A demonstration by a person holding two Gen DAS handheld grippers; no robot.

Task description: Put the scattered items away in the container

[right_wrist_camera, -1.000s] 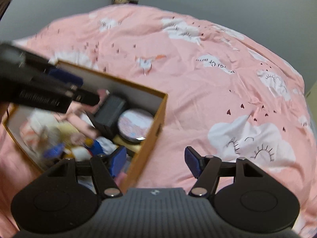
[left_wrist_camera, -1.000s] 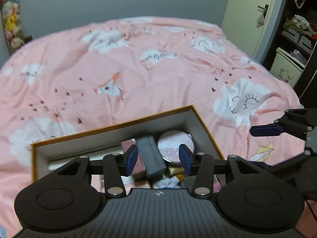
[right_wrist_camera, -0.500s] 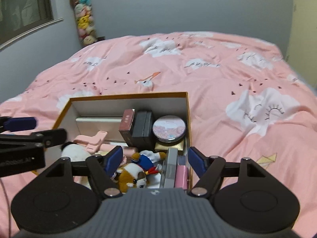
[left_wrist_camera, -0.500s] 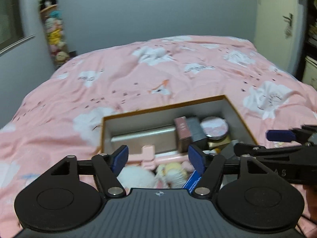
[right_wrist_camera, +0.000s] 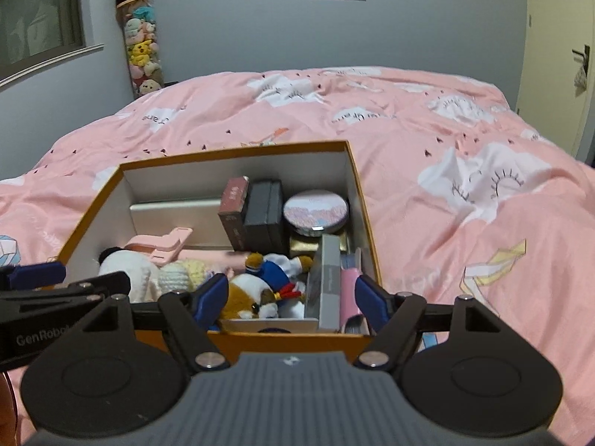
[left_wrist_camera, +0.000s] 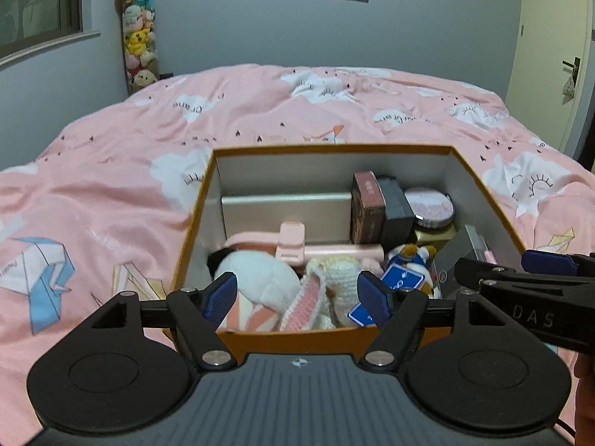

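An orange-rimmed cardboard box [left_wrist_camera: 327, 146] sits on the bed, packed with items. Inside are a white plush [left_wrist_camera: 260, 278], a crocheted rabbit [left_wrist_camera: 334, 275], a pink clip holder [left_wrist_camera: 293, 241], a maroon box [left_wrist_camera: 368, 204], a dark box [left_wrist_camera: 398, 212] and a round compact [left_wrist_camera: 431, 208]. My left gripper [left_wrist_camera: 297, 299] hovers over the box's near edge; its jaws are opening and nothing is between them. My right gripper [right_wrist_camera: 290, 299] is open and empty above the near right corner of the box [right_wrist_camera: 238, 150], over a duck plush [right_wrist_camera: 275, 267].
A pink cloud-print duvet [right_wrist_camera: 465, 223] covers the bed on all sides of the box. A column of plush toys [left_wrist_camera: 139, 41] hangs in the far left corner beside a window. A door [left_wrist_camera: 550, 55] stands at the right.
The dark box that was between my left jaws now stands in the box, and those jaws have spread wide. Both grippers pulled back to the box's near edge and levelled out.
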